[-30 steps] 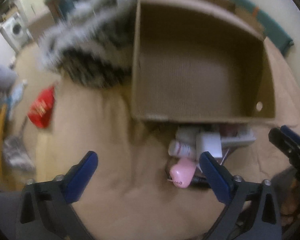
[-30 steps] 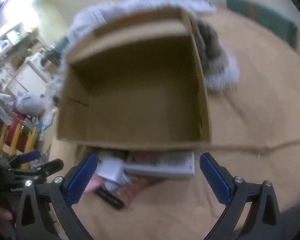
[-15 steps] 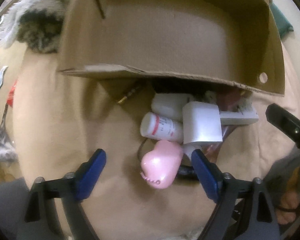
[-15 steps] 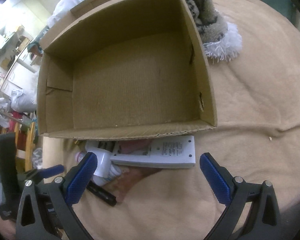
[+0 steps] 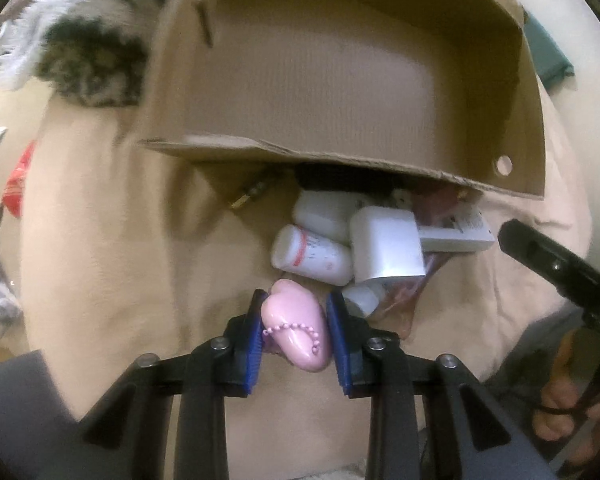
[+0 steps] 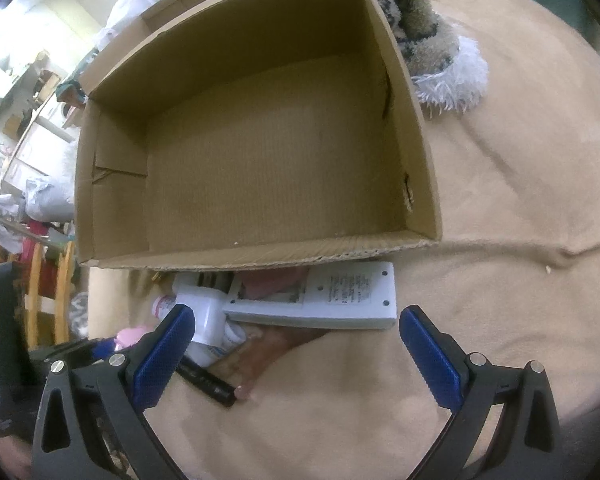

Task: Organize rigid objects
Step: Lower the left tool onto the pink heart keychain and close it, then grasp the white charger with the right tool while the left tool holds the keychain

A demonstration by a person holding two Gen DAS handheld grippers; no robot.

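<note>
Before the cardboard box (image 5: 380,92), left claw (image 5: 296,330) steeply down, clamping pink toy (image 5: 294,326), right claw (image 6: 296,354) apart

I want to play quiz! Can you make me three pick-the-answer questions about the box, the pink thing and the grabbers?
1. Where is the pile of small things? A inside the cardboard box B on the blanket in front of it C on a chair
2. What colour is the heart-shaped thing? A green B yellow C pink
3. How is the right gripper? A open, holding nothing B shut on a bottle C shut on the box

B: the box is empty. C: plainly pink. A: its jaws stand wide apart; the left gripper holds the heart.
</note>
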